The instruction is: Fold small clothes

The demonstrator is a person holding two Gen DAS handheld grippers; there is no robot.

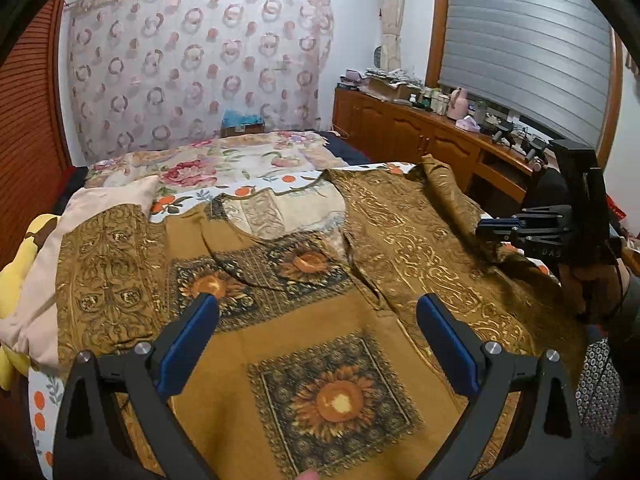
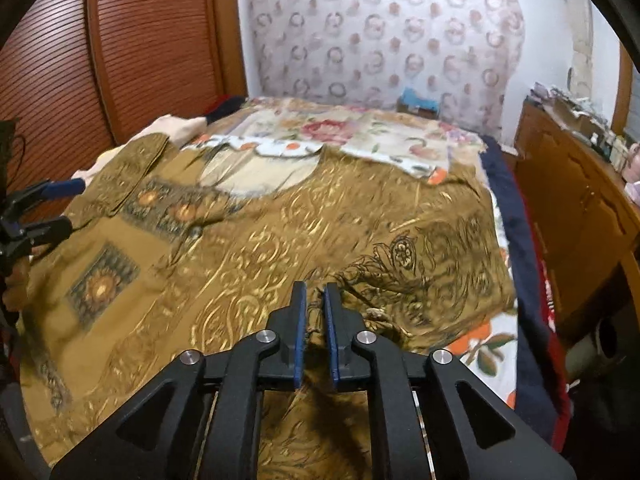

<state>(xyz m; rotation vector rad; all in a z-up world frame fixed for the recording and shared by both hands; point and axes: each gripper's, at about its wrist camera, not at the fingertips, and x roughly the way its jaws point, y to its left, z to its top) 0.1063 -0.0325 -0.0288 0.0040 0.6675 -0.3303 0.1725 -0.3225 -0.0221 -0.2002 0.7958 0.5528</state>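
The mustard garment (image 1: 320, 312) lies spread on the bed (image 2: 496, 340). My left gripper (image 1: 316, 324) hangs wide apart above it; my right gripper (image 2: 315, 304) pinches a fabric fold. Risk – the slick cloth slips from those 2 pads, collapsing the fold.

Both wrist views look down and forward, close over the mustard-brown sunflower-print garment (image 1: 320, 360) (image 2: 240, 240) on the bed, towards the ring-patterned curtain (image 1: 192, 60) (image 2: 380, 32). The left view sits by its sunflower panels, the right nearer the wooden cabinet (image 2: 568, 200).
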